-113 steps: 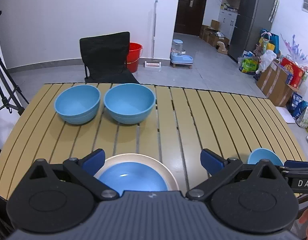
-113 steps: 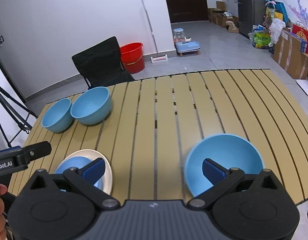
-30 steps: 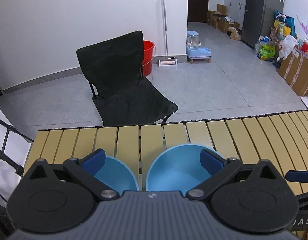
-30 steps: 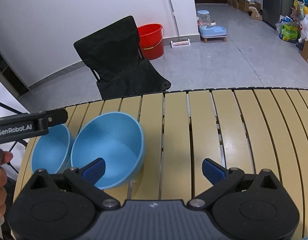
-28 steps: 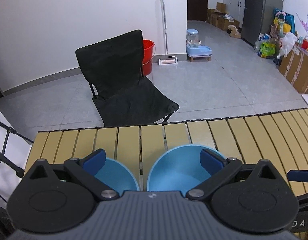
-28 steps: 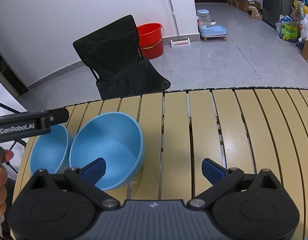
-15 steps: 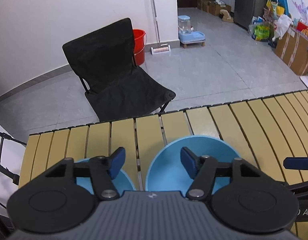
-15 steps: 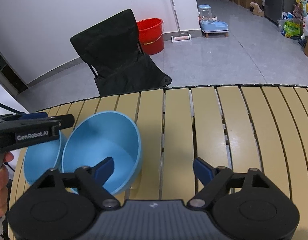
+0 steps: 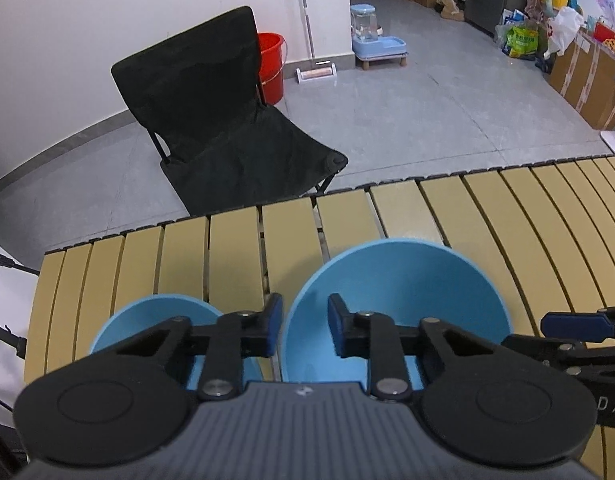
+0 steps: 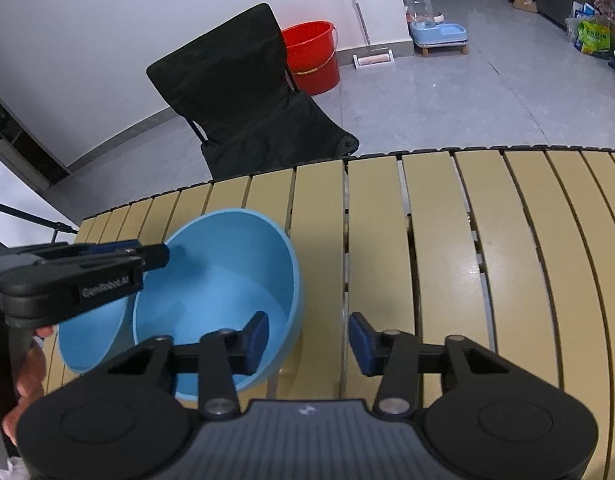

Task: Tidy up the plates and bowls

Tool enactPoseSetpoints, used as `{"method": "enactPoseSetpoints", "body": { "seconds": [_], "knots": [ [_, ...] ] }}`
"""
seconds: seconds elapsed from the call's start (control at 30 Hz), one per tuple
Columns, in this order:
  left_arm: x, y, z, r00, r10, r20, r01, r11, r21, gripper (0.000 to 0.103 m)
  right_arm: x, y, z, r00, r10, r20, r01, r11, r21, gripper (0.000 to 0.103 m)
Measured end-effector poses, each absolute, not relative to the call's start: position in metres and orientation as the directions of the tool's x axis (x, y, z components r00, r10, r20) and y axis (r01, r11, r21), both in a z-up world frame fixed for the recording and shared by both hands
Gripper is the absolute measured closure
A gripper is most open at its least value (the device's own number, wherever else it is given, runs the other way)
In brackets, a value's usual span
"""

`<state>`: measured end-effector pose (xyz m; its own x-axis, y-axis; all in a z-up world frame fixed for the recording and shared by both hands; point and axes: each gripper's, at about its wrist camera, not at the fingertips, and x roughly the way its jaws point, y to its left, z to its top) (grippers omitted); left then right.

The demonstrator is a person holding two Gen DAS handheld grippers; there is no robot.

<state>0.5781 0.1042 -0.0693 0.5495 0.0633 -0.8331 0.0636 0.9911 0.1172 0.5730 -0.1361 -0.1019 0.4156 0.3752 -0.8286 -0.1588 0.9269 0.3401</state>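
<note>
Grasp step: larger blue bowl (image 9: 395, 292), beside smaller bowl (image 9: 155, 320) at table (image 9: 487, 208) far-left, is straddled at opposite rims by left gripper (image 9: 303, 328) and right gripper (image 10: 307, 340). Jaws partly closed, no grip confirmed. Next: clamp, lift, nest.

Two bowls on slatted table (image 9: 235, 240), side by side — smaller bowl (image 9: 147, 316) left of larger bowl (image 9: 407, 280), apparently touching; folding chair (image 9: 227, 120) behind table; bucket (image 10: 311, 56) behind chair.
</note>
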Motion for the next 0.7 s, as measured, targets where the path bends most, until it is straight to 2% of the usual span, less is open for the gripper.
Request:
{"method": "enactPoseSetpoints", "body": {
  "seconds": [0.27, 0.7],
  "knots": [
    [0.5771, 0.1041, -0.0748, 0.539, 0.074, -0.839, 0.063, 0.990, 0.127, 0.087, 0.5716, -0.1360, -0.1044, 0.403, 0.400, -0.823, -0.158, 0.916, 0.368, 0.077],
    [0.5788, 0.1047, -0.0782, 0.548, 0.078, -0.833, 0.043, 0.992, 0.121, 0.087, 0.5747, -0.1343, -0.1081, 0.390, 0.423, -0.818, -0.156, 0.906, 0.394, 0.086]
  ]
}}
